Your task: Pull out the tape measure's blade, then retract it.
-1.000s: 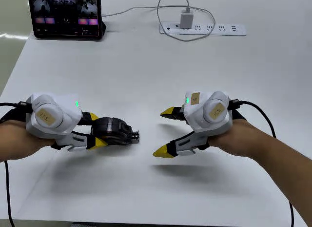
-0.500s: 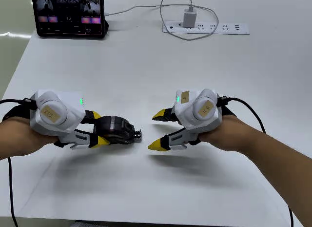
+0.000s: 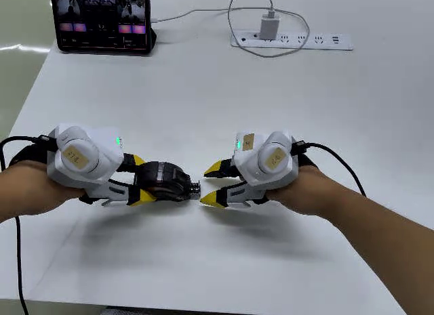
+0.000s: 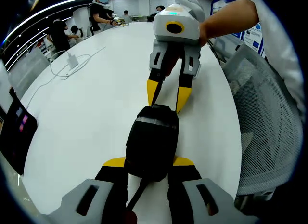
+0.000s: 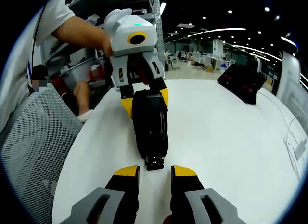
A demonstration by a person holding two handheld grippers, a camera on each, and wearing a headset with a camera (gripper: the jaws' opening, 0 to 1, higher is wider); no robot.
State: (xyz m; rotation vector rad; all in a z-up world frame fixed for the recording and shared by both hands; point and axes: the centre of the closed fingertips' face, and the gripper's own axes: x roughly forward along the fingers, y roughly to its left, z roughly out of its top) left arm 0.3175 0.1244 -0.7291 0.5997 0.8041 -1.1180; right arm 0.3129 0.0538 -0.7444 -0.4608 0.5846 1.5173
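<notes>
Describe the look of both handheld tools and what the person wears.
The left tool and right tool match: rounded white housings, grey jaws with yellow tips, a tan sticker, a green light and a black cable trailing back. The person wears a white short sleeve.

The left gripper (image 3: 144,179) and right gripper (image 3: 209,184) are white, with yellow-tipped jaws. Black cables (image 3: 325,149) trail off; the sleeve (image 4: 274,31) looks white.

Top of tablet (image 3: 102,24) cut off, tape measure (image 3: 169,181) rear hidden inside left gripper (image 3: 138,178)
</notes>
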